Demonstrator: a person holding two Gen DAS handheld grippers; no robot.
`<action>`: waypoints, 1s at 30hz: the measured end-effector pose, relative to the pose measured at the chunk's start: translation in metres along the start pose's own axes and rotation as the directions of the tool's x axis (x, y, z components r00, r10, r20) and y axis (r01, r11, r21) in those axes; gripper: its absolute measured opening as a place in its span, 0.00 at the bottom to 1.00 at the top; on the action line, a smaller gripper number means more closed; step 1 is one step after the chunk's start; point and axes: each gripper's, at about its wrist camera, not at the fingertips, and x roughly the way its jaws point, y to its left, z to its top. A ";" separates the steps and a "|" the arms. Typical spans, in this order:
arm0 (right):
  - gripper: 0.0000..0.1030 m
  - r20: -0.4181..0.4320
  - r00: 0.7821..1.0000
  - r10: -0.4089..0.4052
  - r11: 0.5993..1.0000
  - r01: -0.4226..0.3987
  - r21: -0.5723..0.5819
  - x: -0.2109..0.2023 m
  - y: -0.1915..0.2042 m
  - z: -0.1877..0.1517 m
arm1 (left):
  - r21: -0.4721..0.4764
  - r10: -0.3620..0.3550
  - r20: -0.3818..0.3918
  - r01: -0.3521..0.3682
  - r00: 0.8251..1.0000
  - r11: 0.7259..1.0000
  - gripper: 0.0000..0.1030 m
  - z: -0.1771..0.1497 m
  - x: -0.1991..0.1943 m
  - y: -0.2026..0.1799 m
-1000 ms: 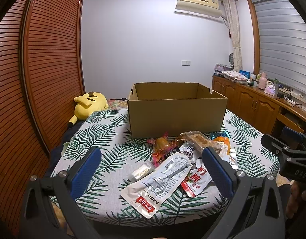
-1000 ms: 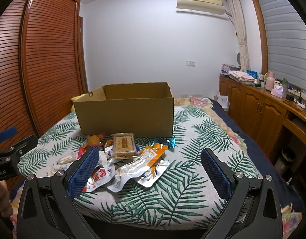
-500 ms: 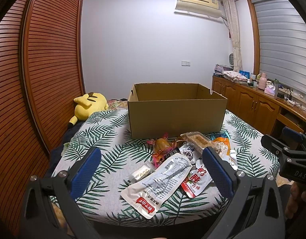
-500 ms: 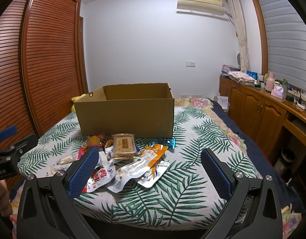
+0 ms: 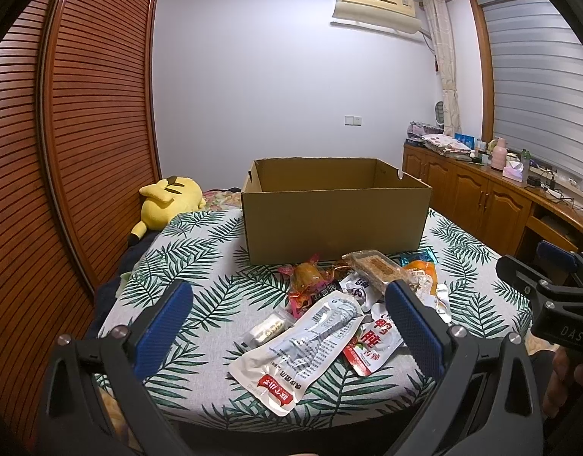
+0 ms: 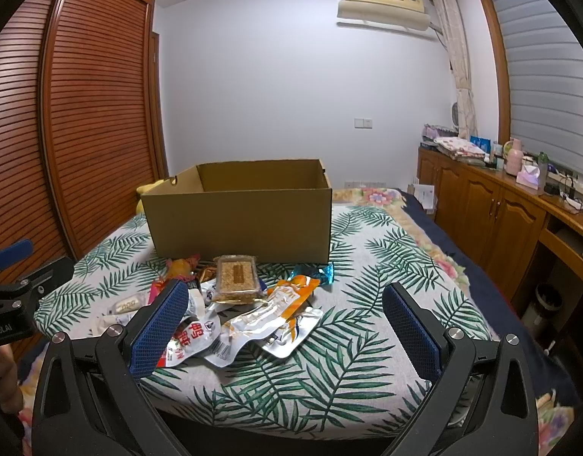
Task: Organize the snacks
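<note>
An open cardboard box (image 5: 335, 214) stands on the leaf-print bed; it also shows in the right wrist view (image 6: 240, 212). A pile of snack packets lies in front of it: a long white pouch (image 5: 303, 345), a red and white packet (image 5: 375, 342), a clear-wrapped brown bar (image 6: 236, 275), an orange packet (image 6: 293, 292) and a blue-wrapped candy (image 6: 314, 271). My left gripper (image 5: 287, 326) is open and empty, near the bed's front edge over the pile. My right gripper (image 6: 285, 326) is open and empty, to the pile's right.
A yellow plush toy (image 5: 170, 199) lies at the bed's left by the slatted wardrobe doors (image 5: 82, 133). Wooden cabinets (image 6: 500, 220) with clutter line the right wall. A small bin (image 6: 544, 304) stands on the floor to the right.
</note>
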 end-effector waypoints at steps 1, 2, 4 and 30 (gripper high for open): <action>1.00 0.000 1.000 0.001 1.000 -0.001 0.001 0.000 0.000 0.000 | 0.000 0.000 0.000 0.000 1.000 1.000 0.99 0.000 0.000 0.000; 1.00 0.000 1.000 0.002 1.000 -0.002 0.000 0.000 -0.001 0.000 | 0.000 0.000 0.000 0.000 1.000 1.000 0.99 0.000 0.000 0.000; 1.00 0.000 1.000 0.001 1.000 -0.001 -0.001 0.000 -0.001 0.000 | 0.000 0.000 0.000 0.000 1.000 1.000 0.99 0.000 0.000 0.000; 1.00 -0.060 0.998 0.009 1.000 -0.010 -0.011 0.023 -0.006 -0.013 | 0.045 -0.047 -0.109 0.052 0.993 0.998 0.99 -0.015 0.035 -0.004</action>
